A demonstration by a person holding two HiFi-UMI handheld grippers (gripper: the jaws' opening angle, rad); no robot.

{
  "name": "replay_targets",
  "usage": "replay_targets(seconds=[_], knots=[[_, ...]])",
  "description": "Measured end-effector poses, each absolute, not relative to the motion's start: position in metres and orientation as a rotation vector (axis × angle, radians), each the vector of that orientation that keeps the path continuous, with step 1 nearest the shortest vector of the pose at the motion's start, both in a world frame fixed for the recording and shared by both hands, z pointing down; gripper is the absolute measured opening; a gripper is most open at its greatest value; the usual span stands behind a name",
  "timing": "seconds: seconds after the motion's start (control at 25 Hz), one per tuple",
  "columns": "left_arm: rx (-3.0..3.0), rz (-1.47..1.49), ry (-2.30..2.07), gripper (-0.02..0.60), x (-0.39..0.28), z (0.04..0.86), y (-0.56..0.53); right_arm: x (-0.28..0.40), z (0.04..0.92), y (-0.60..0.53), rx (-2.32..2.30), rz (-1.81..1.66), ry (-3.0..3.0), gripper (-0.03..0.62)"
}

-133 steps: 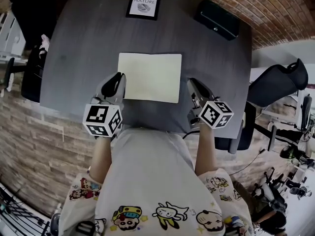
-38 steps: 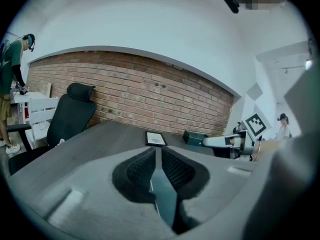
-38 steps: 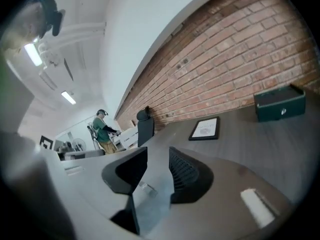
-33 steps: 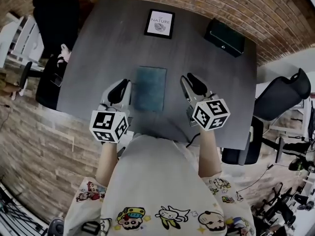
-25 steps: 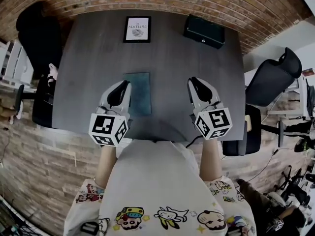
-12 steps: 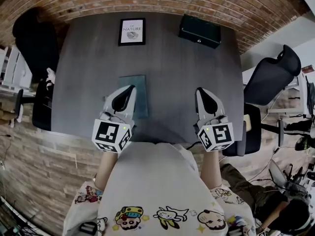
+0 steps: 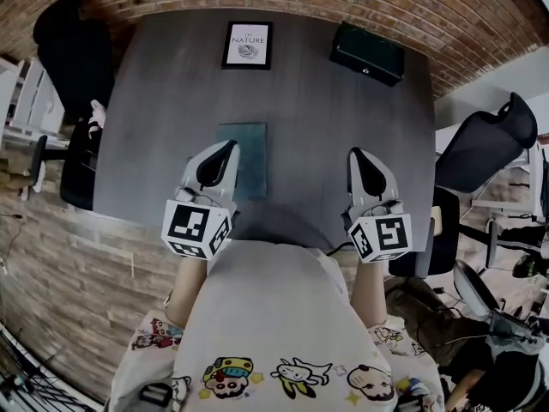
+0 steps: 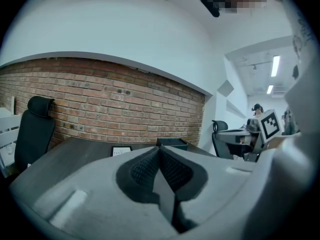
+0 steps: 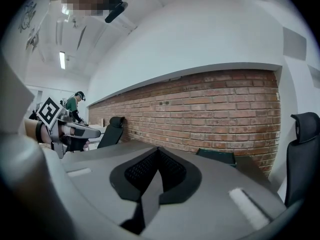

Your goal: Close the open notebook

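So the notebook (image 7: 243, 157) is shut, lying flat on the dark grey desk (image 7: 317, 110) with its teal cover facing up. It sits a bit left of the middle, closer to the near edge than the far one.

The left claw (image 7: 230, 148) is right at the notebook's left edge. From the head view its tip overlaps that edge, but I can't tell if it's actually touching the cover. In the left gripper view the left claw (image 8: 160, 153) has its two jaws pressed together with nothing between them, so it's empty.

The right claw (image 7: 358, 154) is well off to the right of the notebook, over bare desk. It's the same story in the right gripper view: the right claw (image 9: 159, 155) is fully closed, pad against pad, holding nothing.

At the far end of the desk there's a framed card (image 7: 247, 45) that reads "OF NATURE", and a black box (image 7: 369, 52) to its right near the corner. A black office chair (image 7: 485, 148) stands off the desk's right side, and a brick wall (image 8: 100, 104) runs behind everything.
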State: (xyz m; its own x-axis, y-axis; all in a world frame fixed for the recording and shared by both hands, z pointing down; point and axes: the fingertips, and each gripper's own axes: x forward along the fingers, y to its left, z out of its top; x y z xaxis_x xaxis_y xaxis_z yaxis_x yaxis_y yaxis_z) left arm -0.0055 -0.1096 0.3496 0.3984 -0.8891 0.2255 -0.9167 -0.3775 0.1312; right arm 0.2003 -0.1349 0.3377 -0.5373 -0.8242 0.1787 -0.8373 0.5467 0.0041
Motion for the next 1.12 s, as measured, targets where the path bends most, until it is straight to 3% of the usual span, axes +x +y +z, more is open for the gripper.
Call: replay_targets(seconds=[1.12], knots=[[2.379, 0.174, -1.641, -0.002, -0.025, 0.351, -0.111, 0.192, 0.349, -0.142, 1.400, 0.206, -2.605, 0.008]])
